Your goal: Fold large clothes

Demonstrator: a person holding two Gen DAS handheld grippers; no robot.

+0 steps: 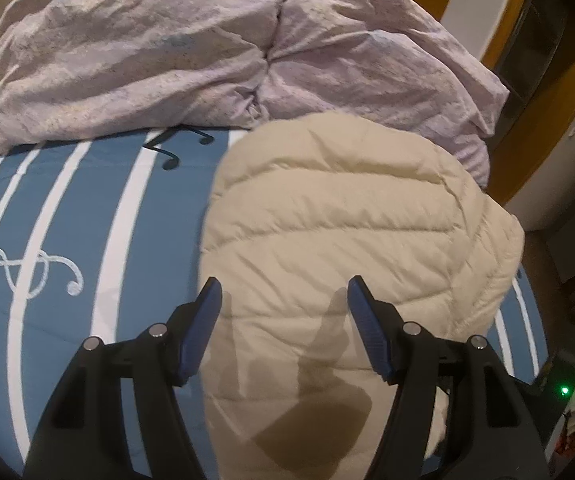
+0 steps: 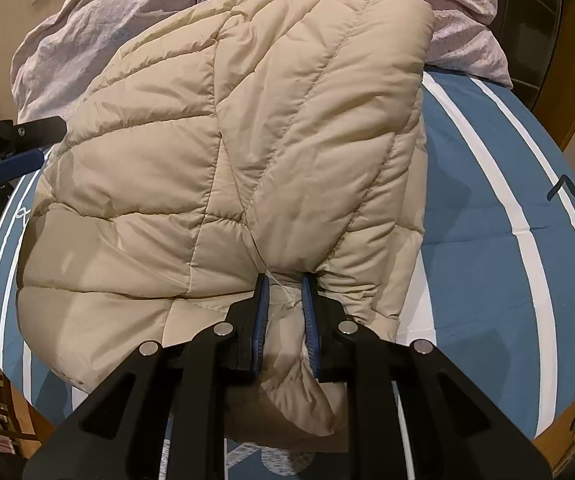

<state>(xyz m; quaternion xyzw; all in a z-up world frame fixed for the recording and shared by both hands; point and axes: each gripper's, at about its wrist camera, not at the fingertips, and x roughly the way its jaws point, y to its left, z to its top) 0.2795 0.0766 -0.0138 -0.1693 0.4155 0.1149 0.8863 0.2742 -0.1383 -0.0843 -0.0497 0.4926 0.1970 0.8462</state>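
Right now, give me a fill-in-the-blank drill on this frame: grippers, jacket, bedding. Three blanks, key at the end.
1. The right gripper is shut on a fold of the beige quilted puffer jacket, while the left gripper is ____.
2. The jacket lies on a blue bedsheet with ____ stripes.
3. Behind the jacket is a crumpled ____ duvet.

Missing words: open; white; lilac
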